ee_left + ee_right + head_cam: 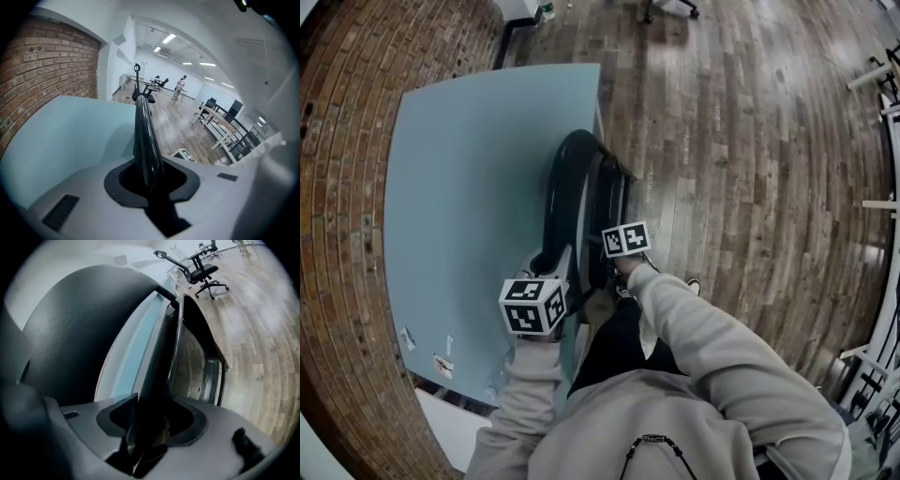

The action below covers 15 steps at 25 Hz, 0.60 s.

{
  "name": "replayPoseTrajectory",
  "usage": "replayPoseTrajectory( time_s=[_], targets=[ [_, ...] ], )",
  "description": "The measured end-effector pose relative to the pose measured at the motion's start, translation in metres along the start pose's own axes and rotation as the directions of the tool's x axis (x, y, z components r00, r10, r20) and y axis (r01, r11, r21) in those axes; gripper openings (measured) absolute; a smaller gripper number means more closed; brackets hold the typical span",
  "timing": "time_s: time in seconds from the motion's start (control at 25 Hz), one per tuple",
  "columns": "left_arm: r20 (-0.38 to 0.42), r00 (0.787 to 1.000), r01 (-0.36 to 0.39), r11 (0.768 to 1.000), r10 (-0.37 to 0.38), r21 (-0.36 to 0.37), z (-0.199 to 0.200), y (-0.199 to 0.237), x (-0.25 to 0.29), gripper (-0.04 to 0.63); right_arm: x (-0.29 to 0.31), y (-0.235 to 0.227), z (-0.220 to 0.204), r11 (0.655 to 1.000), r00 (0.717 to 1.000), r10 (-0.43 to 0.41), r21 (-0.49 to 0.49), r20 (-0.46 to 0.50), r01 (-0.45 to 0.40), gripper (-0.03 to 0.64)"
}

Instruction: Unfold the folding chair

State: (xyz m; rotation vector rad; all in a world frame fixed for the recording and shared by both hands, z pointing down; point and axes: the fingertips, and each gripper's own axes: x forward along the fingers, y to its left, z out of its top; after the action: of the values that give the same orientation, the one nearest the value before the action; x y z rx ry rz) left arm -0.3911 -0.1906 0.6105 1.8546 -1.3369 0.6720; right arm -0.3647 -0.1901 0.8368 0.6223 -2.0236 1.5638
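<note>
Saw a black folding metal chair (570, 173) folded flat beside a pale blue table (469, 187). Pinched its shiny bar (143, 126) with the left gripper (150, 180), its dark edge (161, 376) with the right gripper (149, 430).

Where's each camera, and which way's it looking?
Head view: on the person's head, looking down at the folded black chair by the pale blue board; sleeves, left gripper, right gripper show.
Left gripper view: rides that gripper, looking along the chair's frame; fingers show.
Right gripper view: rides that gripper, facing the chair; fingers show.
All share the chair.
</note>
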Motion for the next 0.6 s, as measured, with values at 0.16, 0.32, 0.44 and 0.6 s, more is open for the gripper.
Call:
replayPoseTrajectory(
  time_s=[0.16, 0.32, 0.44, 0.6],
  targets=[
    [0.006, 1.0, 0.008, 1.0, -0.008, -0.004, 0.001, -0.017, 0.003, 0.075, -0.021, -0.015, -0.004, 0.998, 0.995, -0.069, -0.011, -0.078, 0.068, 0.167],
    [0.013, 0.999, 0.029, 0.999, -0.029, -0.019, -0.001, -0.039, 0.008, 0.075, -0.063, -0.048, -0.019, 0.995, 0.984, -0.055, 0.068, -0.168, 0.067, 0.141],
    [0.018, 0.999, 0.04, 0.999, -0.04, -0.029, -0.005, -0.059, 0.018, 0.075, -0.104, -0.09, -0.031, 0.994, 0.982, 0.009, 0.111, -0.187, 0.012, 0.141],
    [0.014, 0.998, 0.068, 0.997, -0.067, -0.046, -0.013, -0.099, 0.037, 0.075, -0.159, -0.158, -0.055, 0.984, 0.974, 0.11, 0.16, -0.199, -0.079, 0.144]
  ],
)
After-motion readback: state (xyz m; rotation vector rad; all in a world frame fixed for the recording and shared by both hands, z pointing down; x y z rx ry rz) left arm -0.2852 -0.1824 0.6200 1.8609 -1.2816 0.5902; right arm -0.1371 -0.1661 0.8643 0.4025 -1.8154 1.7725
